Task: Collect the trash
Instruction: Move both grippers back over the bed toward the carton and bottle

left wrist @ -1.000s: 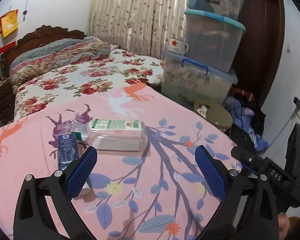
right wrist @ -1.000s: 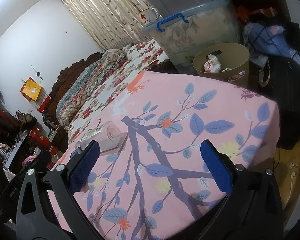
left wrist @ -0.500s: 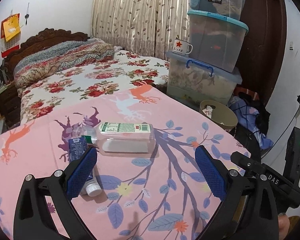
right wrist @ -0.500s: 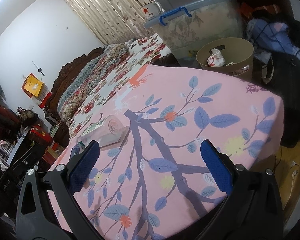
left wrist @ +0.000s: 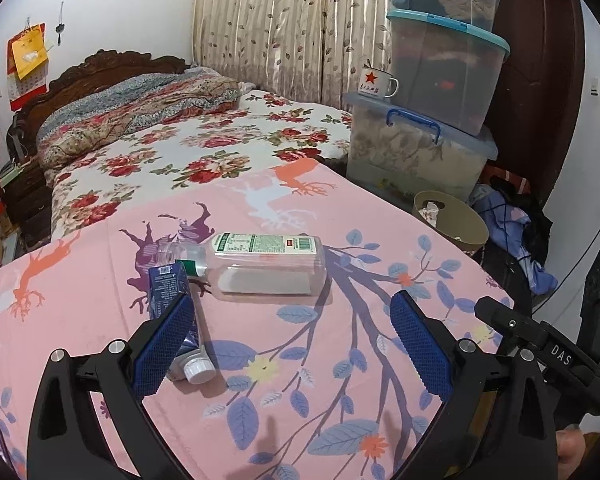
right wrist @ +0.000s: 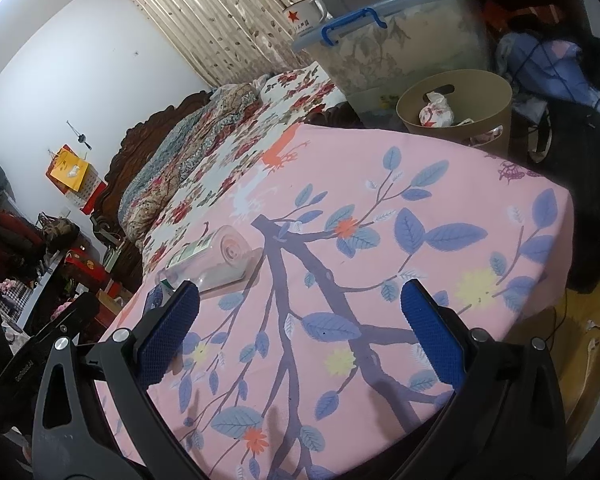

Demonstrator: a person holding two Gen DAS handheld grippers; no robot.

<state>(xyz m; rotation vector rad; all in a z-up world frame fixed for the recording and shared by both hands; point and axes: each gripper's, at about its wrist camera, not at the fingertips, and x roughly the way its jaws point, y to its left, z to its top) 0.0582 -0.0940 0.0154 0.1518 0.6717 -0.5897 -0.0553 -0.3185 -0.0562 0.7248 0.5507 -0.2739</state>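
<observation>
Left wrist view: my left claw (left wrist: 292,340) hangs spread wide above the pink cloth (left wrist: 100,272), nothing between the pads. Right claw (right wrist: 300,328) likewise spread and empty, over the cloth nearer the table's corner.

Trash on the cloth, two pieces. A clear plastic bottle (left wrist: 260,268) lies on its side, green-and-white label up, neck toward my left. A dark blue carton (left wrist: 168,292) with a white screw cap lies beside it, its far end just at the bottle's neck, its near part partly hidden behind my left pad; whether pad and carton touch I cannot tell. Being flat and long, both offer their narrow width across to a sideways pinch.

The tan bin (left wrist: 452,224) stands on the floor past the far right edge of the table, below the cloth level, already holding crumpled wrappers. From the right wrist view it sits closer to my right side; the bottle (right wrist: 216,256) shows end-on there, well ahead and to the left of the right claw.

Judgement: nothing lifted yet. Left claw is better set for the carton. The bottle looks light and round-edged, so it may roll if nudged. The cloth could bunch under a low pinch.
</observation>
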